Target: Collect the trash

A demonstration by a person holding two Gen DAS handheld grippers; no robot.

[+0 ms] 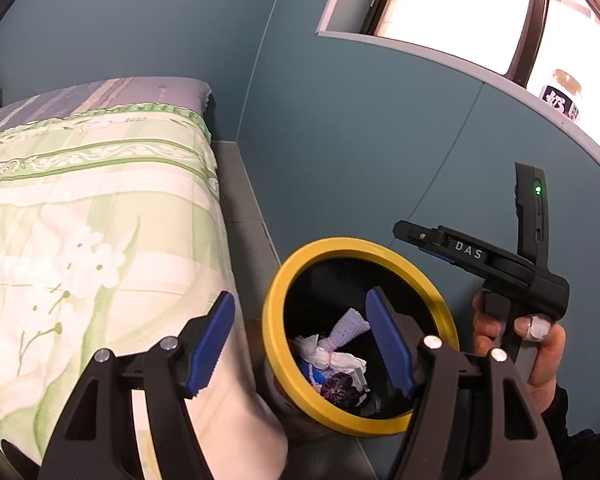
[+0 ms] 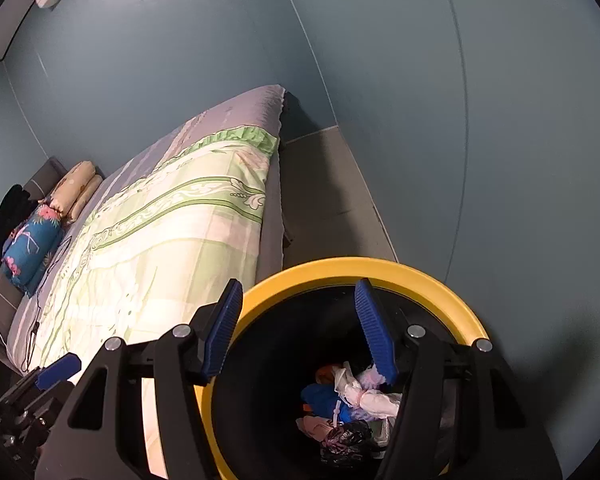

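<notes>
Yellow-rimmed bin on floor beside bed, trash inside. Left tool and right tool both wide, holding nothing.

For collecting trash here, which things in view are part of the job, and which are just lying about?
Part of the job:
yellow-rimmed bin
trash inside it
left gripper, open and empty
right gripper, open and empty

Just lying about:
green quilt
blue pillow
jar on the sill
</notes>
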